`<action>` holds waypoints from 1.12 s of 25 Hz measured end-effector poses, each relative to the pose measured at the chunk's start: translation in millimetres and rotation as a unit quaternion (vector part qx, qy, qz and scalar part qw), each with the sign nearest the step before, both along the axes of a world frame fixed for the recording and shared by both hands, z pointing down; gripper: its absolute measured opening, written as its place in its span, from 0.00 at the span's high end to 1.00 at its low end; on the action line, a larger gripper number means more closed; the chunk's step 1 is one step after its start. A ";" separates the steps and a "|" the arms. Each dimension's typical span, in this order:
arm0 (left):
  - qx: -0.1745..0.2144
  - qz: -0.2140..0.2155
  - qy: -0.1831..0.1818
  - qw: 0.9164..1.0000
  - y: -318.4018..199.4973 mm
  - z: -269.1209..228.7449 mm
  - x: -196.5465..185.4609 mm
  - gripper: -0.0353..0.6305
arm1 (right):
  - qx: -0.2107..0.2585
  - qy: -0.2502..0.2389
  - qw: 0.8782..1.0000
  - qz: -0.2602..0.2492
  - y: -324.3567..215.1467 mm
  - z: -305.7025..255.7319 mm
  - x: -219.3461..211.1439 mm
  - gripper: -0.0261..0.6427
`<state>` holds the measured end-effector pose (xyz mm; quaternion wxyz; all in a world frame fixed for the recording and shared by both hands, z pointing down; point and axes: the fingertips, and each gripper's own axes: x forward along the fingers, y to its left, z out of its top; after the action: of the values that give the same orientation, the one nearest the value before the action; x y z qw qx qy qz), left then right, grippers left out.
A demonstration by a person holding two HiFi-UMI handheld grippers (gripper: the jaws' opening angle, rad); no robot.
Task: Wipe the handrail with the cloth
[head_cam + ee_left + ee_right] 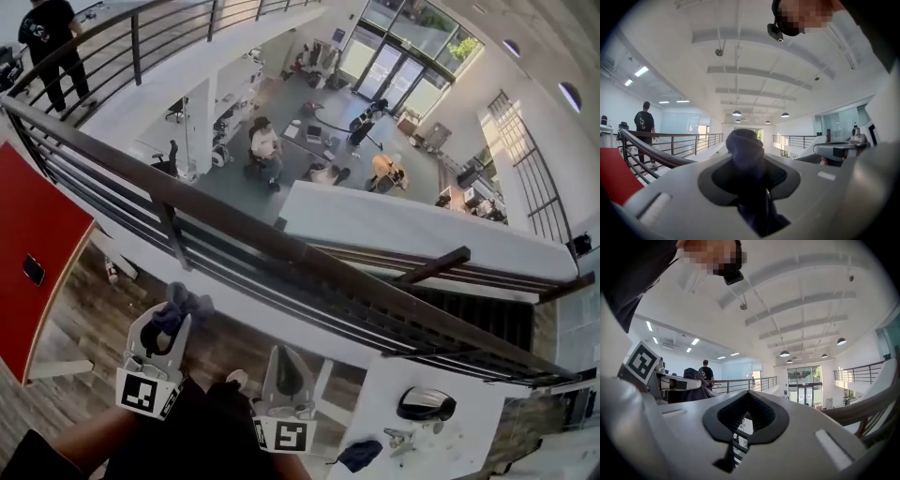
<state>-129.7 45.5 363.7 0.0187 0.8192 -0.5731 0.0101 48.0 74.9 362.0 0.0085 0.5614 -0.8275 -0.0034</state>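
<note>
the handrail [225, 217] is the largest item. in the head view its long axis runs diagonally from upper left to lower right, and it lies ahead of both claws. in the left gripper view it lies to the left of the jaws [651, 150]; in the right gripper view it lies to the right.

the left claw [176, 317] is clamped on the cloth [183, 305]. the cloth is a dark wad that stands up out of the closed jaws [745, 150]. it is near the handrail but does not touch it. both claws point upward, toward the ceiling.

the right claw [286, 361] sits just beside the left one, on the side toward the lower end of the rail. its jaw tips are together and nothing is between them [747, 401].

my judgement: the left claw does the wiping. it must go forward until the cloth lies on the top rail, then travel along the diagonal axis.

no container is involved. a white surface [469, 441] at lower right carries a few small dark items, well clear of the job.
</note>
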 end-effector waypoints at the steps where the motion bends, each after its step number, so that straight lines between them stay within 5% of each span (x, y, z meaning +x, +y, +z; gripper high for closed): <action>1: 0.001 -0.007 0.003 1.000 -6.1 -0.2 -7.1 0.78 | 0.000 0.001 1.000 -0.010 -5.5 -0.1 -5.1 0.96; 13: 0.061 -0.057 -0.007 0.996 -113.9 -21.8 -107.7 0.78 | 0.006 -0.002 1.000 -0.020 -54.5 -13.1 -56.5 0.96; 20: 0.053 -0.053 0.012 0.997 -171.3 -23.0 -128.9 0.78 | 0.000 0.006 1.000 0.008 -75.7 -8.5 -71.7 0.96; 28: 0.044 -0.039 -0.005 0.998 -226.2 -5.2 -153.2 0.78 | -0.005 0.003 0.999 0.040 -82.7 -6.0 -95.5 0.96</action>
<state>-282.9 -180.7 358.5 -0.0196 0.7963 -0.6044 -0.0115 -47.6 -7.9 356.0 0.0140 0.5944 -0.8041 -0.0007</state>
